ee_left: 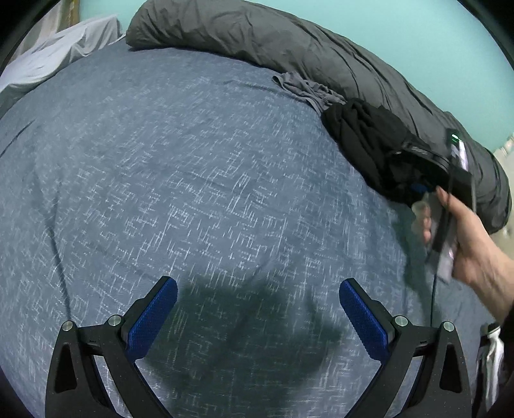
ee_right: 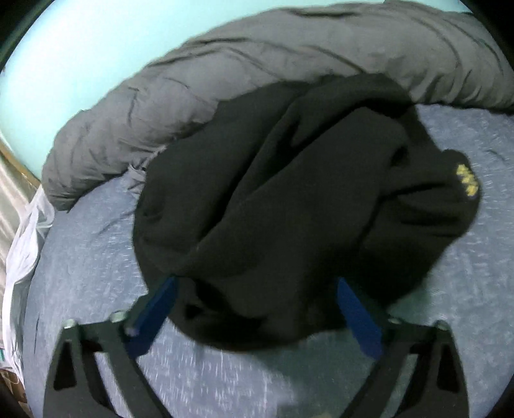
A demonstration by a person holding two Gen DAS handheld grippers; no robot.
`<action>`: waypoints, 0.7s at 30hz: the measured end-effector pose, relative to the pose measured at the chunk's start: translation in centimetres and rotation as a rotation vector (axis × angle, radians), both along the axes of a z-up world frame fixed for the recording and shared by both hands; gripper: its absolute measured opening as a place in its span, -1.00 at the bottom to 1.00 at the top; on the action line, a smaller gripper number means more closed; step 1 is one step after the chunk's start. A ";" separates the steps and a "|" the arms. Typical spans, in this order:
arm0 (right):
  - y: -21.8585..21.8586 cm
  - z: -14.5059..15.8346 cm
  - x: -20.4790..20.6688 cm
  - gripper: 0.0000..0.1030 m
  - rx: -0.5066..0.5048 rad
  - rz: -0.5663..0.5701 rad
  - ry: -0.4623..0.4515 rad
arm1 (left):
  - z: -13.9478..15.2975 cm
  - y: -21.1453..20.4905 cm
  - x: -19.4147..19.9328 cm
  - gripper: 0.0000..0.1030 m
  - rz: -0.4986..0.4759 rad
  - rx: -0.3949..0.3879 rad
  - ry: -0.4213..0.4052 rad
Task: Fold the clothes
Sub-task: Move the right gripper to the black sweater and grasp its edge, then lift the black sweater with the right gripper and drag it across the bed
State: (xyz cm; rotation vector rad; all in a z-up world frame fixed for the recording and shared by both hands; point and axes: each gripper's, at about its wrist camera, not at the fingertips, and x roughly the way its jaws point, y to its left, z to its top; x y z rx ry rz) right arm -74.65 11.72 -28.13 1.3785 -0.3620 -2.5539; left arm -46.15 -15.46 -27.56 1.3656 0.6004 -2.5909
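A crumpled black garment (ee_right: pixel 282 199) with a small yellow print (ee_right: pixel 467 180) lies on the blue bed sheet (ee_right: pixel 96 257) against a grey duvet roll. My right gripper (ee_right: pixel 257 289) is open, its blue fingers (ee_right: pixel 157 308) on either side of the garment's near edge. In the left wrist view the same black garment (ee_left: pixel 363 138) lies at the right, with the right gripper's body and the hand (ee_left: pixel 465 238) holding it beside it. My left gripper (ee_left: pixel 257 289) is open and empty above bare sheet. A small grey garment (ee_left: pixel 308 88) lies beyond the black one.
A long dark grey duvet roll (ee_left: pixel 289 41) runs along the far side of the bed by a turquoise wall (ee_left: pixel 433 29). A pale grey cloth (ee_left: pixel 57 51) lies at the far left corner. A white cloth (ee_right: pixel 25 244) hangs at the bed's left edge.
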 end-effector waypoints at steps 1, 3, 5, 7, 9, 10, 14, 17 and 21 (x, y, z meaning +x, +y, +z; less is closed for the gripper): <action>-0.1 -0.1 -0.2 0.42 0.008 0.004 0.003 | -0.1 0.0 0.3 0.99 -0.001 0.002 0.004; -0.1 0.2 0.1 0.10 -0.006 0.030 0.044 | -0.4 -0.1 1.1 0.99 -0.002 0.011 0.013; -0.1 0.8 0.9 -0.40 0.035 0.056 0.086 | -0.7 -0.2 2.2 0.99 -0.001 0.014 0.020; 0.3 1.7 2.3 -0.79 0.073 0.086 0.129 | -0.7 -0.3 3.1 0.99 0.004 0.013 0.025; 1.1 2.5 3.6 -0.84 0.063 0.101 0.153 | -0.3 -0.2 4.3 0.99 0.009 0.014 0.036; 1.6 3.2 4.5 -0.86 0.053 0.106 0.172 | -0.1 -0.1 4.9 0.99 0.010 0.014 0.041; 2.9 5.4 8.6 -0.87 0.000 0.124 0.219 | 1.1 0.3 7.3 0.99 0.015 0.003 0.065; 3.9 6.8 12.3 -0.88 -0.034 0.146 0.243 | 1.8 0.6 9.4 0.99 0.019 -0.001 0.088; 5.4 8.7 17.5 -0.89 -0.100 0.172 0.284 | 2.4 0.6 12.8 0.99 0.037 -0.009 0.125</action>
